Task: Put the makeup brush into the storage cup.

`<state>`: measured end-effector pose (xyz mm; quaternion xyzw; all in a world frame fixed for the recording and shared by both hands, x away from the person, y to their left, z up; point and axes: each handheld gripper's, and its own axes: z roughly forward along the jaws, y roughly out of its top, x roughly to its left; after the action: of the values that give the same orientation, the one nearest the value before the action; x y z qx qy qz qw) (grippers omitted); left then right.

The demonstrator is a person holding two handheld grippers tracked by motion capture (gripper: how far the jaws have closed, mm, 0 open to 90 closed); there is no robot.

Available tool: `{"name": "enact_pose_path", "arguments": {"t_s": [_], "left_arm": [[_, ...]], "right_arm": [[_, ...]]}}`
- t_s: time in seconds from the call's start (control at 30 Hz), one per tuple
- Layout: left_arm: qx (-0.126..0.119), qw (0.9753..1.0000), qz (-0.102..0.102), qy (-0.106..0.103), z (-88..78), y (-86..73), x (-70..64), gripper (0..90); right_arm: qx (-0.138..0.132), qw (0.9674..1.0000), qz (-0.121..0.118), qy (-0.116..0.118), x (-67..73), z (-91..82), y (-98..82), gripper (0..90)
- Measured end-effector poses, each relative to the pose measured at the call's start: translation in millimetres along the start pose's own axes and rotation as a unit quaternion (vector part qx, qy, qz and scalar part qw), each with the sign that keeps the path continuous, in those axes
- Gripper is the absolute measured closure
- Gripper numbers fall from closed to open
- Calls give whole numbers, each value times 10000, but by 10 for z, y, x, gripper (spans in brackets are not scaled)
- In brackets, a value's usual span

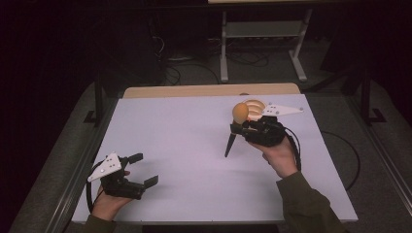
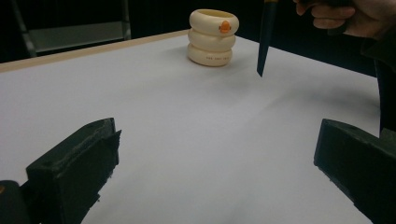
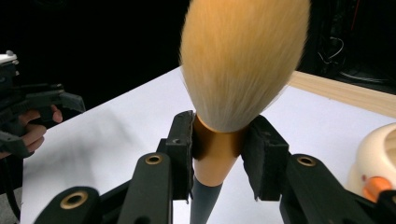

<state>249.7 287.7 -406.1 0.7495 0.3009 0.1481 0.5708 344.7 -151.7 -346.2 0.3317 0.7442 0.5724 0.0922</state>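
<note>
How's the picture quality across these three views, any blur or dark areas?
High view: the white table is evenly lit and the room behind is dim. Left gripper view: the ringed holder is sharp, the near jaws soft. Right gripper view: the brush bristles are blurred and the background is black.

The cream ringed holder (image 2: 214, 37) carries the only markings. In the left gripper view, a small orange emblem sits on its top ring, too small to make out. A short line of dark print runs along its lowest ring, but the letters are too fine and blurred to read. No other text, number or sign can be read.
</note>
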Motion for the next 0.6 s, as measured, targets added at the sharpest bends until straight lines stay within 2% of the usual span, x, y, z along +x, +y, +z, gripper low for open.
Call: {"name": "enact_pose_path", "arguments": {"t_s": [0.6], "left_arm": [[21, 9999, -110, 29, -12, -10, 7, 0]], "right_arm": [[-32, 9999, -14, -121, -158, -4, 311, 643]]}}
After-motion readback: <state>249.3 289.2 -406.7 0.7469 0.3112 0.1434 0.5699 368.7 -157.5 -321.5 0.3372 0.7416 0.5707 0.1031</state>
